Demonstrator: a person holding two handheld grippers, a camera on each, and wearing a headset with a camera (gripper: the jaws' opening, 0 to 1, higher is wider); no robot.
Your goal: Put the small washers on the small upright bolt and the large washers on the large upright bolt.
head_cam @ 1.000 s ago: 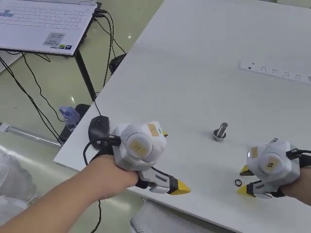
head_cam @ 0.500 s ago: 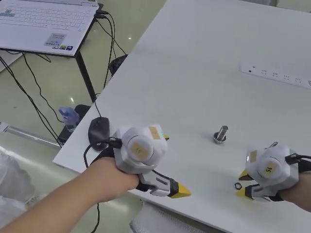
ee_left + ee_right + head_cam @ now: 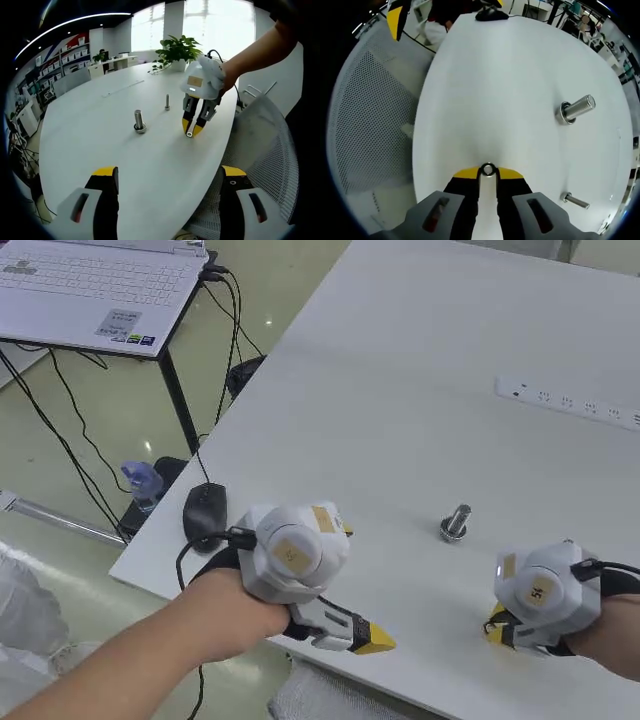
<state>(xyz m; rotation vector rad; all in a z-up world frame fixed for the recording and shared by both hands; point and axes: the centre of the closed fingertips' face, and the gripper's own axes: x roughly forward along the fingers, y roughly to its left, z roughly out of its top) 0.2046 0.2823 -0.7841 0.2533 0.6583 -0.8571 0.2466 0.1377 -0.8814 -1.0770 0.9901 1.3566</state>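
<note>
Yellow-tipped fingers of the right gripper (image 3: 488, 173) are clamped on a washer (image 3: 488, 169) right down at the white table (image 3: 400, 390) near its edge by the person; can't tell if the washer touches the surface. Large bolt (image 3: 576, 110) stands upright on the table well apart from that gripper, and small bolt (image 3: 575, 200) stands upright beyond it. Left gripper (image 3: 169, 174) hovers at the table edge above a mesh chair (image 3: 265, 142), fingers spread wide, holding nothing.
</note>
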